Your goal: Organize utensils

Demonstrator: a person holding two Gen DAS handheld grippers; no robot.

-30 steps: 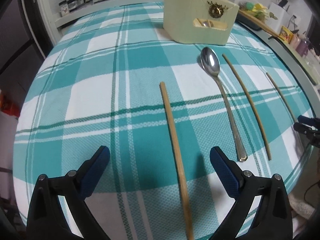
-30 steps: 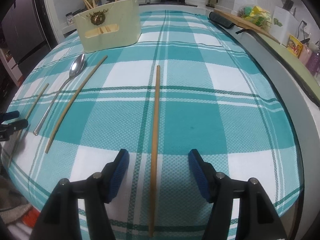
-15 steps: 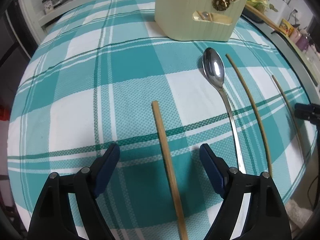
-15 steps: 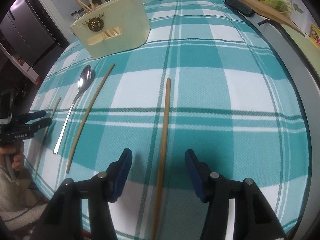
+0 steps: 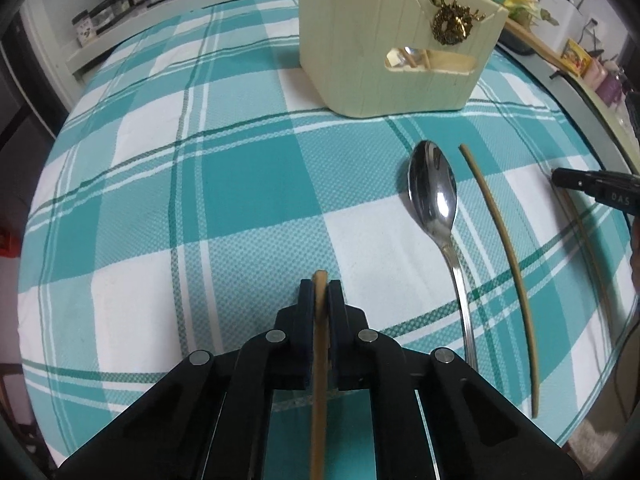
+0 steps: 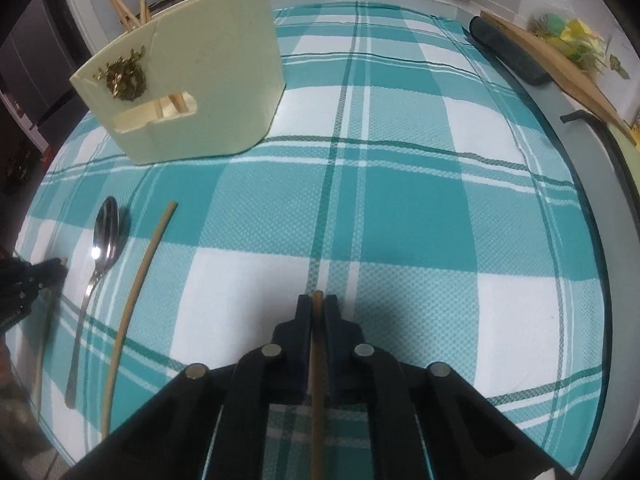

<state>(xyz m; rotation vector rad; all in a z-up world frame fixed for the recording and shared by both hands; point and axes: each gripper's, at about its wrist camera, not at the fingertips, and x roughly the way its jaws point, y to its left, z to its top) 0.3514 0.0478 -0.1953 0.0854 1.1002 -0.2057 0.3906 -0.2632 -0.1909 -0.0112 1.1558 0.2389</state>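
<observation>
Chopsticks: each tool grips one, the left tool clamping a chopstick, the right tool clamping another. Ahead stands a cream holder with chopsticks and a spoon inside. Between the tools lie a spoon and a loose chopstick on the table.

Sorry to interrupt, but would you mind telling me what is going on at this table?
A person is tidying utensils with two handheld claws. The left claw is shut on one chopstick, and the right claw on another chopstick. A spoon and a third chopstick lie on the checked tablecloth. The cream utensil holder already contains chopsticks.
</observation>
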